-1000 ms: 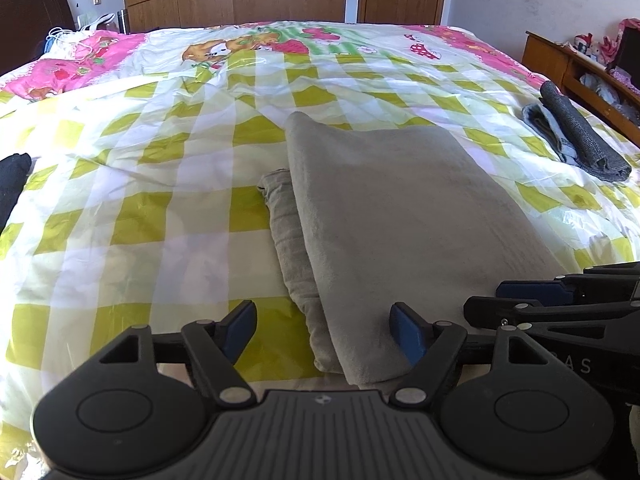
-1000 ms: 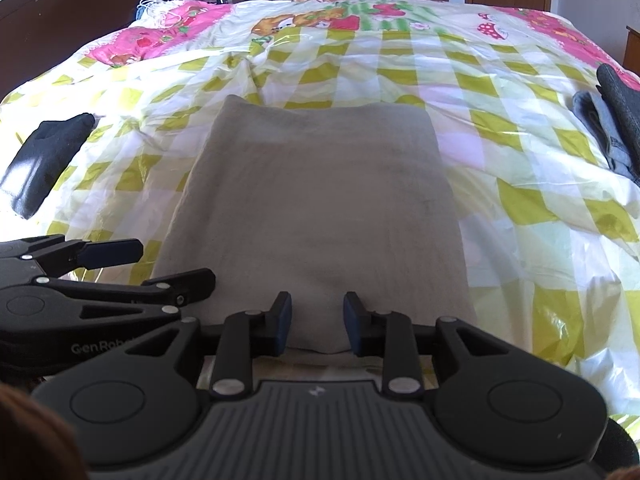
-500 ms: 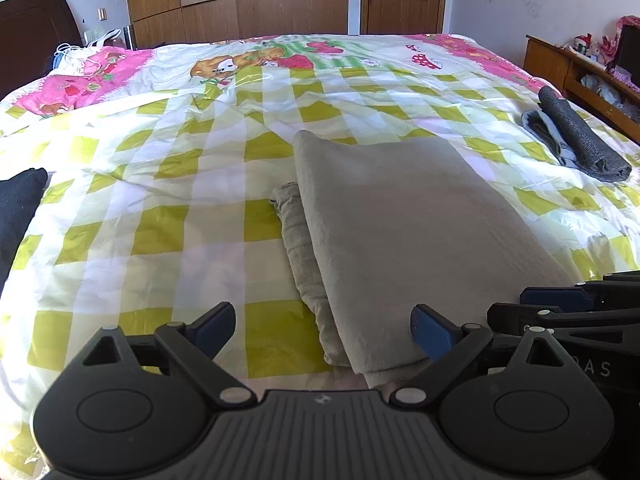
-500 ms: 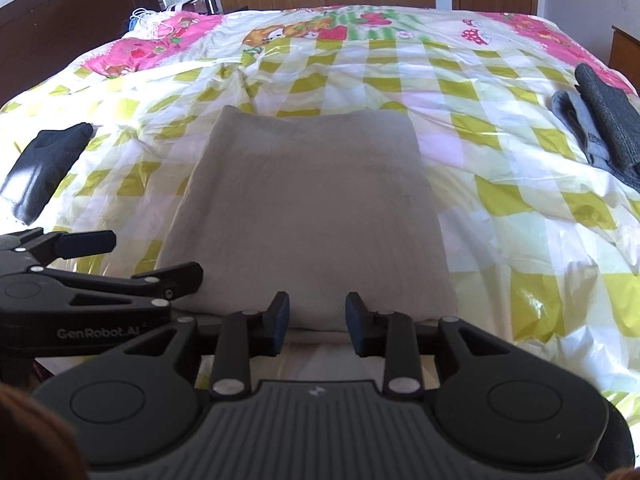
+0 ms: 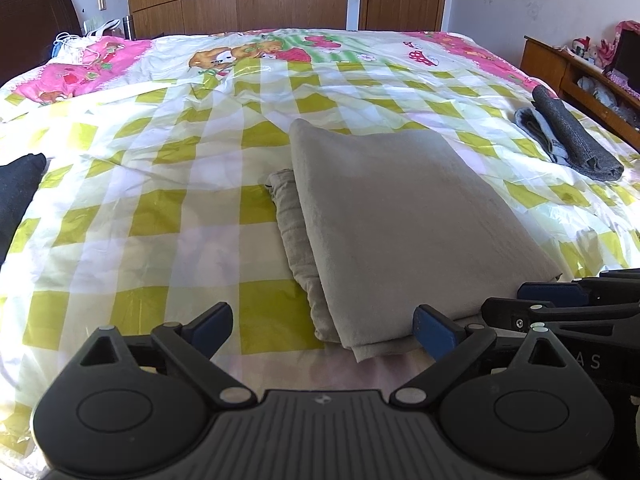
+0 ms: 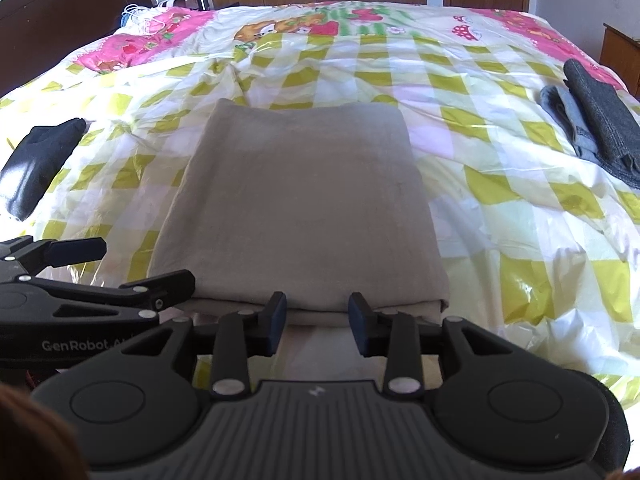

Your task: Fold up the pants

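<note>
The beige pants (image 5: 404, 224) lie folded into a flat rectangle on the checked bed cover, also in the right wrist view (image 6: 304, 208). A lower layer sticks out along their left edge (image 5: 292, 232). My left gripper (image 5: 324, 326) is wide open and empty, just in front of the near left corner of the pants. My right gripper (image 6: 318, 312) is partly open and empty, just short of the pants' near edge. Each gripper shows in the other's view: the right (image 5: 560, 304), the left (image 6: 100, 276).
The yellow-checked bed cover (image 5: 160, 208) fills the view. A dark garment (image 6: 40, 164) lies at the left. Folded grey and dark clothes (image 5: 568, 140) lie at the right. A wooden shelf unit (image 5: 580, 68) stands to the right of the bed, a headboard (image 6: 60, 20) at the far left.
Both grippers have pulled back from the pants toward the near edge of the bed. The left gripper has opened wider. The pants have stayed in place.
</note>
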A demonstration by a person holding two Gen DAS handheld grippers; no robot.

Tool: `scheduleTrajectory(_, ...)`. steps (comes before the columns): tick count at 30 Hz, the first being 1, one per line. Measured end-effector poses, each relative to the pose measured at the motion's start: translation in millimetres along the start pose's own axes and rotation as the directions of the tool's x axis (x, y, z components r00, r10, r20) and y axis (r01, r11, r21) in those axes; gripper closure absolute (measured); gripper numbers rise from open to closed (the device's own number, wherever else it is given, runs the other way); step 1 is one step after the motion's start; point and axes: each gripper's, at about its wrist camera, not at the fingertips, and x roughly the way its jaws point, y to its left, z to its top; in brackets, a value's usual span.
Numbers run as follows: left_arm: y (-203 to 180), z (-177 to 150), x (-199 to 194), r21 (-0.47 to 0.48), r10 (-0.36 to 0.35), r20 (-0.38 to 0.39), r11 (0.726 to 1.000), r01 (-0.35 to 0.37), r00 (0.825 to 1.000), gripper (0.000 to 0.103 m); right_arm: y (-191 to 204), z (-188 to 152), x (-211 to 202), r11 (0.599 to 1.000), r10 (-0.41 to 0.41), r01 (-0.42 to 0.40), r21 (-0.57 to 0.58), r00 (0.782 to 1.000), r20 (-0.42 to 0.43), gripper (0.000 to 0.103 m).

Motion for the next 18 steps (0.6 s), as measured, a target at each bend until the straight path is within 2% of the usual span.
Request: scheduleTrajectory(18, -5.4, -7.2, -7.6, 0.025, -0.003, 0.005, 1.000, 0.003, 1.000, 0.000, 1.9, -8.6, -4.8, 0.999, -0.031, 0.030, -0.011, 1.000, -0.004, 0.066)
